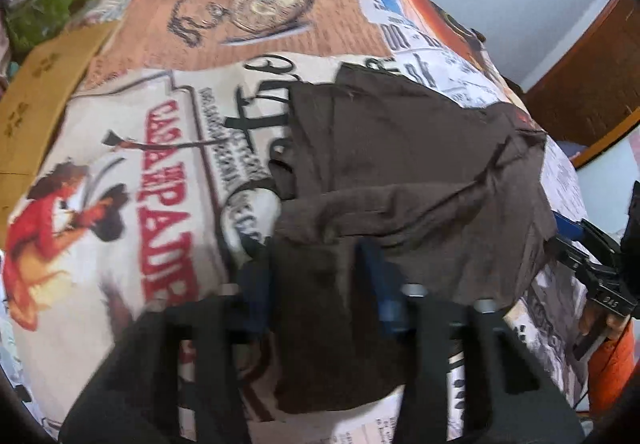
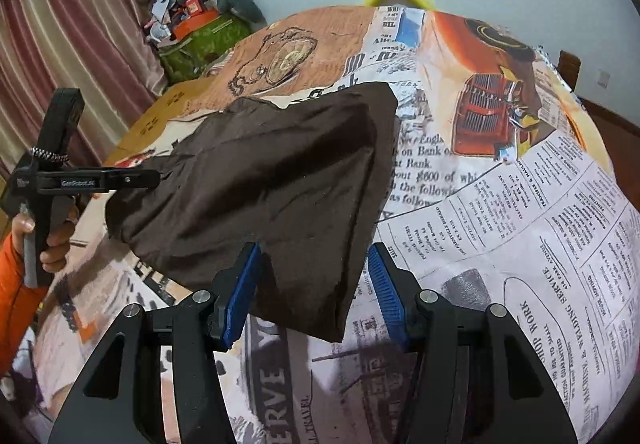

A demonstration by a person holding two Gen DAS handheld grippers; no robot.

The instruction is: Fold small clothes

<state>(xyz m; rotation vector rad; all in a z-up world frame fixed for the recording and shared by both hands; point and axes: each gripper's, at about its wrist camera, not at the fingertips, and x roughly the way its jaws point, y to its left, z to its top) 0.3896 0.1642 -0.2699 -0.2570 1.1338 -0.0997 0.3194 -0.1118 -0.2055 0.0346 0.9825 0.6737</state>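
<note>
Brown garment (image 2: 272, 180) lies mid-table on newsprint-pattern cloth (image 2: 520, 228). Left gripper (image 1: 320, 276) pinches a bunched fold of it; right gripper (image 2: 316, 284) spread wide astride garment's near corner, pads not touching.

Both wrist views look steeply down, close (fisheye), sharing the brown cloth (image 1: 408, 172).

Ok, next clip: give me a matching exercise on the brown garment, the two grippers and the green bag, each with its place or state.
Things:
1. brown garment
2. left gripper
3. right gripper
4. green bag

Place or state:
A. open, straddling a corner of the garment
B. lying on the printed tablecloth
C. closed on bunched brown cloth
D. far back, beside the curtain

Pairs: 1-B, 2-C, 3-A, 4-D
</note>
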